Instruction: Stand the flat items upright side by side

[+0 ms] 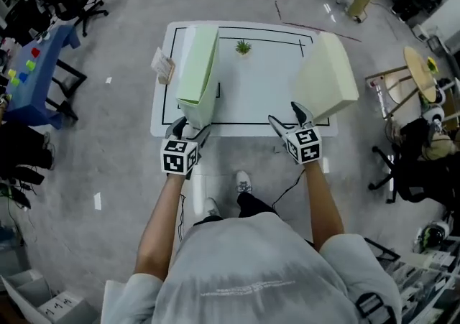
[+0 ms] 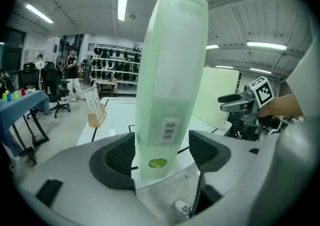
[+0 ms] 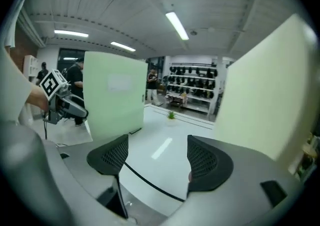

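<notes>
A pale green file box [image 1: 198, 71] stands upright on the left of the white table [image 1: 251, 93], its narrow barcode end [image 2: 170, 94] facing me. My left gripper [image 1: 188, 131] is at that near end. In the left gripper view the gripper [image 2: 161, 152] is open, with the box's end between the jaws and the pads not pressing on it. A cream file box [image 1: 327, 78] stands tilted at the table's right. My right gripper [image 1: 287, 120] hovers at the front edge just left of it, open and empty [image 3: 155, 157]; its view shows the green box [image 3: 112, 94] and the cream box [image 3: 265, 94].
A small potted plant [image 1: 243, 47] sits at the table's far middle. A card stand [image 1: 163, 66] is at the left edge. A blue table [image 1: 36, 71] and office chairs stand to the left, and a round table [image 1: 420, 75] to the right.
</notes>
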`<state>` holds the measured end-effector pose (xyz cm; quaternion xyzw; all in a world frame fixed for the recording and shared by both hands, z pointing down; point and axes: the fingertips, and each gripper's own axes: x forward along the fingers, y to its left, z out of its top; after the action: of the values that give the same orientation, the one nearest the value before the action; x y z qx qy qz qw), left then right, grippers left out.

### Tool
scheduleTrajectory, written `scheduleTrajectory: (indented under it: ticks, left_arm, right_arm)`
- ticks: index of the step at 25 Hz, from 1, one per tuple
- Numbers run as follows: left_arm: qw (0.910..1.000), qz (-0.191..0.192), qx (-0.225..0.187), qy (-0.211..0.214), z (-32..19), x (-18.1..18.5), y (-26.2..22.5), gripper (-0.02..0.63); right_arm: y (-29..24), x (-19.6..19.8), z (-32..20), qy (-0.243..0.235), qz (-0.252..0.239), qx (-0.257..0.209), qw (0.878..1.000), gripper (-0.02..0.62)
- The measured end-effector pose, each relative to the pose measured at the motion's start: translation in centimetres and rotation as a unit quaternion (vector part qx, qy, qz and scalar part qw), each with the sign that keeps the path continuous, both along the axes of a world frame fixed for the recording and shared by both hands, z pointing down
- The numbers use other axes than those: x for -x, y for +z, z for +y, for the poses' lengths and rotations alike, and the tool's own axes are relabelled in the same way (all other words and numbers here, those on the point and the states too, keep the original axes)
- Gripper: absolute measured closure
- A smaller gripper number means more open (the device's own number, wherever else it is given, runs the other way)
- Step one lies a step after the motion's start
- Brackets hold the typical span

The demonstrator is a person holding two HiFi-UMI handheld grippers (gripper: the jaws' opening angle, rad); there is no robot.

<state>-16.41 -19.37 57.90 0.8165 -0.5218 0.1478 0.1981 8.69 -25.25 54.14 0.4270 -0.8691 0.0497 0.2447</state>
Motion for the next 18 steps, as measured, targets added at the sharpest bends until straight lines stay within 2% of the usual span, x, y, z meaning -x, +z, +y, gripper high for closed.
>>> scheduleTrajectory:
  ticks: [2, 3, 5, 7, 9, 11, 15, 18]
  left_arm:
    - [0.9999, -0.010, -0.004, 0.002, -0.5, -0.4, -0.3, 0.262]
    - [0.9999, -0.013, -0.006, 0.003, -0.7, -0.5, -0.4, 0.262]
    - [0.9999, -0.014, -0.010, 0.004, -1.3, -0.8, -0.8, 0.262]
    - [0.9997, -0.018, -0.012, 0.005, -1.8, -0.9, -1.0, 0.262]
    - [0.9995, -0.027, -0.014, 0.004, -2.1, -0.9, -0.9, 0.259]
    - [0.9995, -0.026, -0.016, 0.001, -2.5, -1.1, -0.9, 0.258]
    - [0.9995, -0.023, -0.022, -0.010, -3.1, -1.6, -1.1, 0.258]
    - [0.9991, -0.025, -0.028, -0.020, -3.5, -2.5, -1.2, 0.258]
  right_arm:
    - [-1.3, -3.9, 1.3, 0.073, -0.025, -0.027, 0.997, 0.210]
    - [-2.2, -6.2, 1.9, 0.117, -0.036, -0.051, 0.991, 0.223]
    - [-3.8, -10.8, 2.9, 0.201, -0.049, -0.100, 0.973, 0.242]
    - [-4.3, -14.2, 3.4, 0.247, -0.057, -0.114, 0.961, 0.242]
    - [-4.1, -16.1, 2.9, 0.259, -0.059, -0.105, 0.958, 0.224]
    - [-3.9, -17.3, 1.7, 0.255, -0.056, -0.089, 0.961, 0.205]
    - [-2.8, -17.7, -1.0, 0.219, -0.045, -0.054, 0.973, 0.193]
    - [-1.8, -18.2, -2.1, 0.208, -0.041, -0.039, 0.976, 0.193]
